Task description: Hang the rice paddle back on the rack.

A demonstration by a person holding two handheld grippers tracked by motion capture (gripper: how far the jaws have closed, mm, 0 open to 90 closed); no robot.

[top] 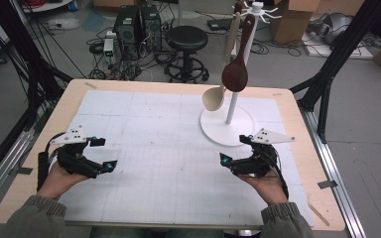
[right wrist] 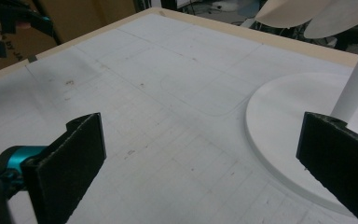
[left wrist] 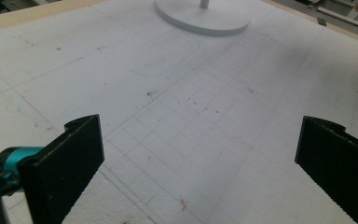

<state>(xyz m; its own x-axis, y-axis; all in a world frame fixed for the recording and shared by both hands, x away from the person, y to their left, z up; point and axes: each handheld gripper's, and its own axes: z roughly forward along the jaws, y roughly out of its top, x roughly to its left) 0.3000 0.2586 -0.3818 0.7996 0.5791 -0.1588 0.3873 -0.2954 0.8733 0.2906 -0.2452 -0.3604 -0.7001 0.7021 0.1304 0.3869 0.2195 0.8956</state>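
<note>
Both tools are resting low over the worktop (top: 129, 119), jaws spread wide, pinching nothing. Right tool (top: 238, 148) is sitting just beside the white stand (top: 213, 130); left tool (top: 104, 153) is well apart. Dark spoon (top: 235, 74) and pale spoon (top: 213, 98) are hanging bowls-down ahead and above, long axes near upright. No readable writing.

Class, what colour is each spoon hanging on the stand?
Dark brown spoon, pale beige spoon; high view.

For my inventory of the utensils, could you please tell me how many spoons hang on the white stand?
2: a dark brown spoon hanging at the front of the white stand, and a pale wooden spoon hanging just left of it, lower down.
</note>
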